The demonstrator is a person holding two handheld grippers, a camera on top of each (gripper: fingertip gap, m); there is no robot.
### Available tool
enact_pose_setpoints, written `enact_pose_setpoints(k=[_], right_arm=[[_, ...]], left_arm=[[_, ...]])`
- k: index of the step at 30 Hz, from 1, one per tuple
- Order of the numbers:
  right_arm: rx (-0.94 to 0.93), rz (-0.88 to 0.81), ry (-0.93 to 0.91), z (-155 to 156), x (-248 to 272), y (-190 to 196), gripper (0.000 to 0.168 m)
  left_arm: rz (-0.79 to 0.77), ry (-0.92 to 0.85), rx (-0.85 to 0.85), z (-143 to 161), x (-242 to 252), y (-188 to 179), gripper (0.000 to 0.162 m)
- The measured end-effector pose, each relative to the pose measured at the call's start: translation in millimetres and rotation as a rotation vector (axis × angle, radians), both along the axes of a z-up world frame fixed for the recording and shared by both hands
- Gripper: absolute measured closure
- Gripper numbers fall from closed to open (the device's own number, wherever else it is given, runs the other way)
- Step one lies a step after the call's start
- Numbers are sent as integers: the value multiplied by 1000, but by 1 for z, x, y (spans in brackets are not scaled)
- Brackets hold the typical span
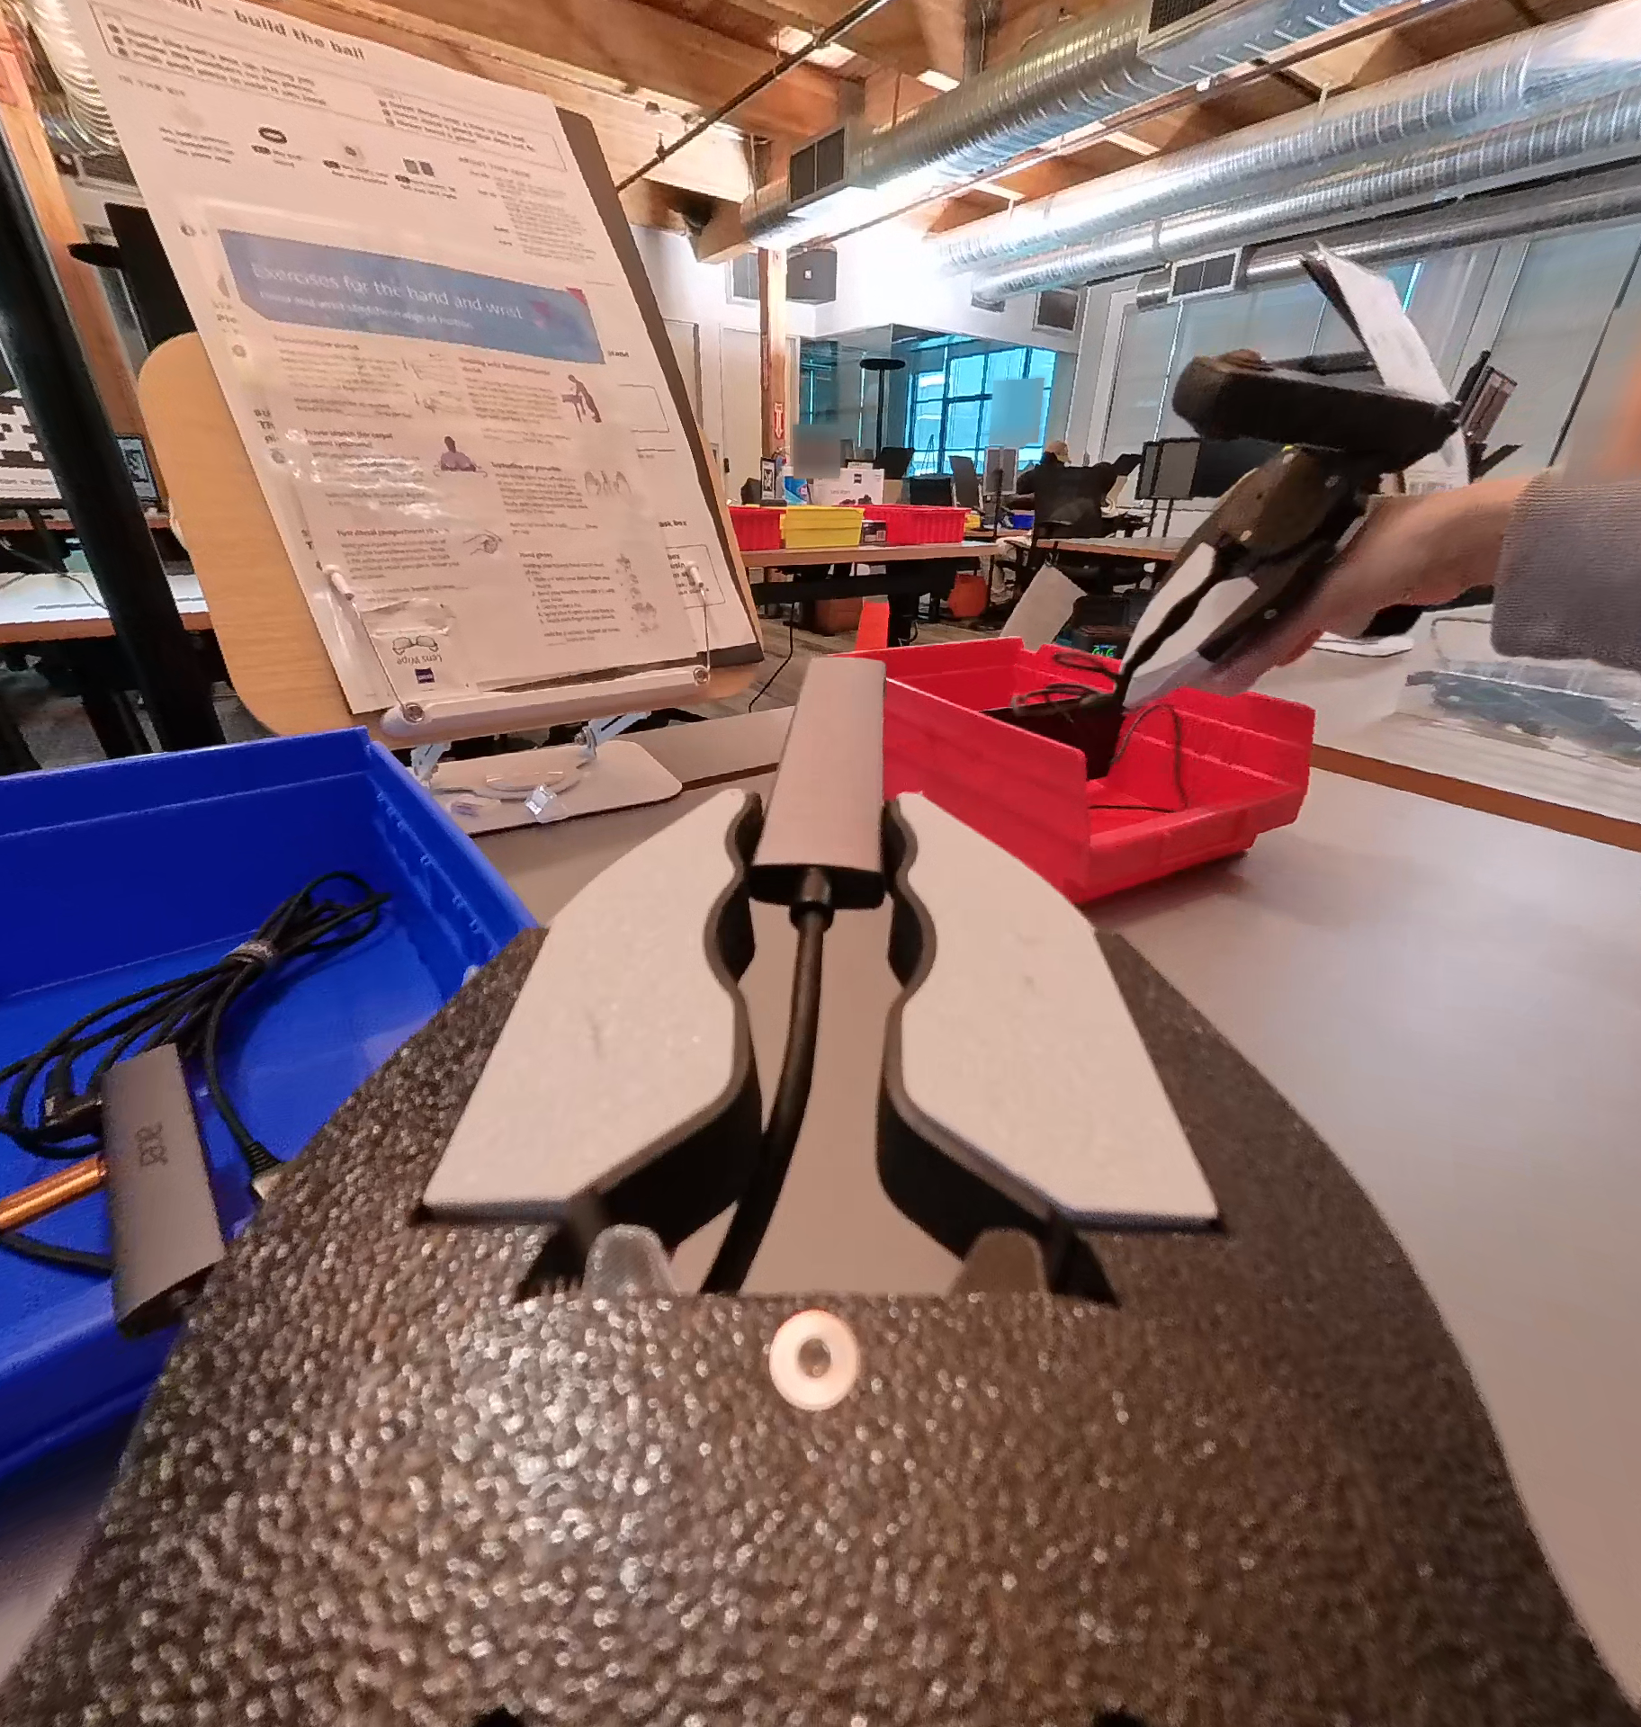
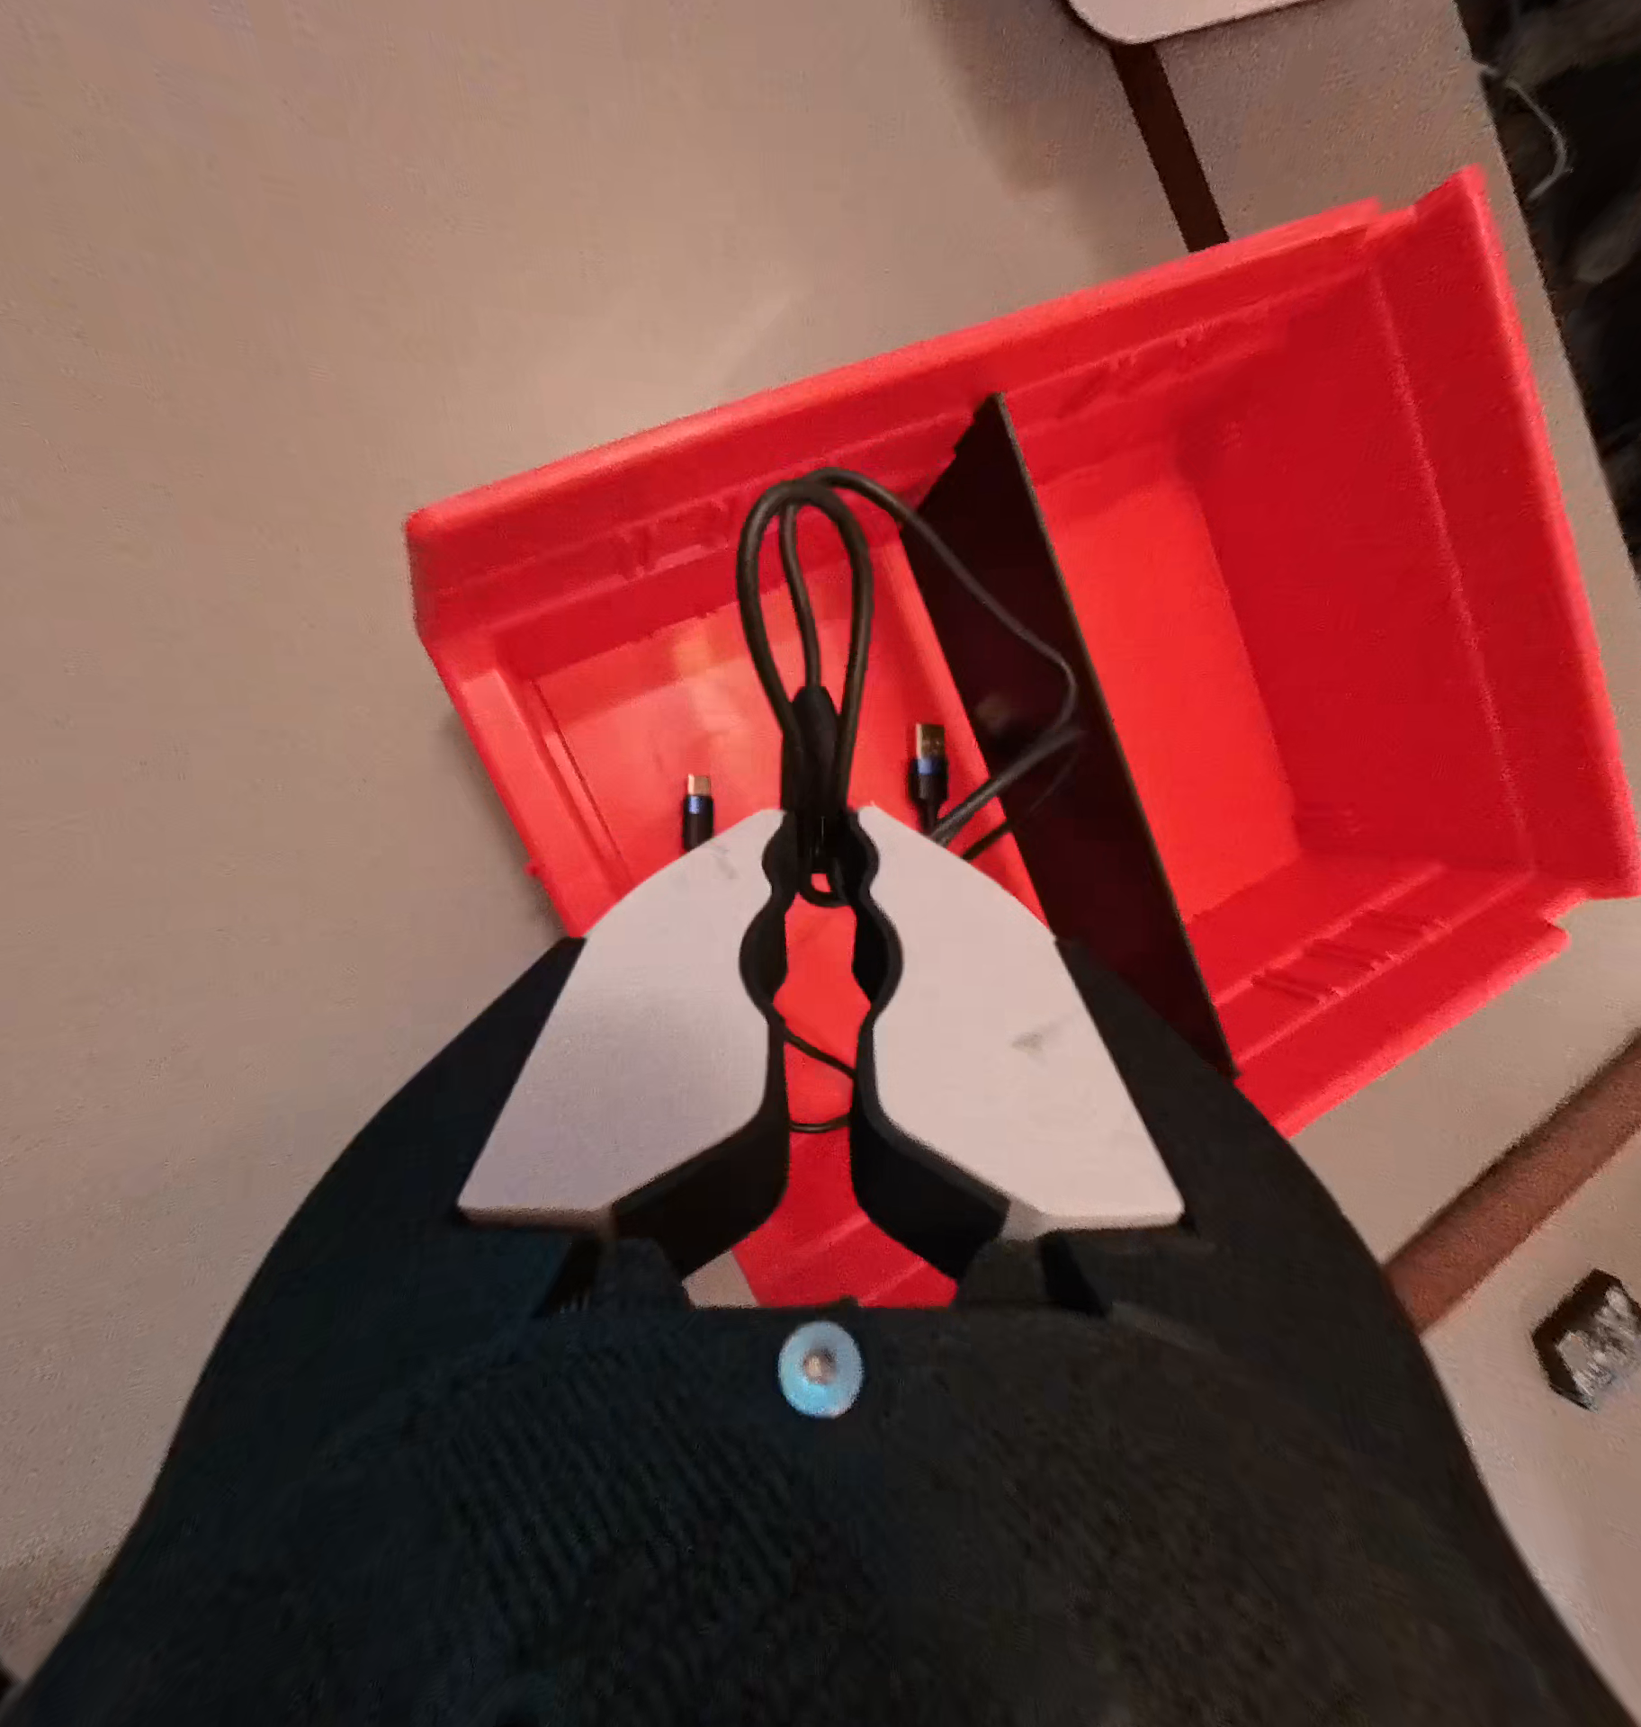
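My left gripper (image 1: 821, 822) is shut on a grey bar-shaped hub (image 1: 826, 757) with a black cable running back between the fingers; it is held above the table. My right gripper (image 2: 821, 827) is shut on a bundled black cable (image 2: 812, 598) and holds it over the left compartment of a red bin (image 2: 1415, 523). The cable's two plug ends hang beside the fingertips. In the left wrist view the right gripper (image 1: 1144, 677) points down into the red bin (image 1: 1172, 794), held by a hand in a grey sleeve.
A blue bin (image 1: 190, 841) at left holds a second grey hub (image 1: 158, 1187) and a coiled black cable (image 1: 162, 1009). A document stand (image 1: 405, 392) with printed sheets stands behind. A black divider (image 2: 1032, 673) splits the red bin. A small dark object (image 2: 1593, 1336) lies at right. My right fingertips sit around 35 cm from my left ones.
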State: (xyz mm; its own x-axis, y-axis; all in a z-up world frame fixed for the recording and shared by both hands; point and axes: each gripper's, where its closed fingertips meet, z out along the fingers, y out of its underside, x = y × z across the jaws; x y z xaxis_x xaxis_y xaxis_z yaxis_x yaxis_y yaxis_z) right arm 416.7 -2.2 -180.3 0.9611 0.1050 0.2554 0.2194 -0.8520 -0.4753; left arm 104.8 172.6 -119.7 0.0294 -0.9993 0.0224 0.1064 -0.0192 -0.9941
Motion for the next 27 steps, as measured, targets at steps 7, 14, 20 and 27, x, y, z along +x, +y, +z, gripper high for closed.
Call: enact_pose_setpoints(k=[7, 14, 20, 27], right_arm=[[9, 1, -173, 22, -5, 9, 127], [515, 660, 423, 74, -227, 43, 113], [629, 843, 574, 82, -302, 40, 122], [649, 848, 525, 84, -308, 39, 144]], left_arm=[[-53, 18, 7, -7, 5, -9, 138], [-447, -96, 27, 6, -7, -62, 138], [-670, -124, 37, 10, -21, -97, 138], [-708, -114, 35, 9, -20, -107, 138]])
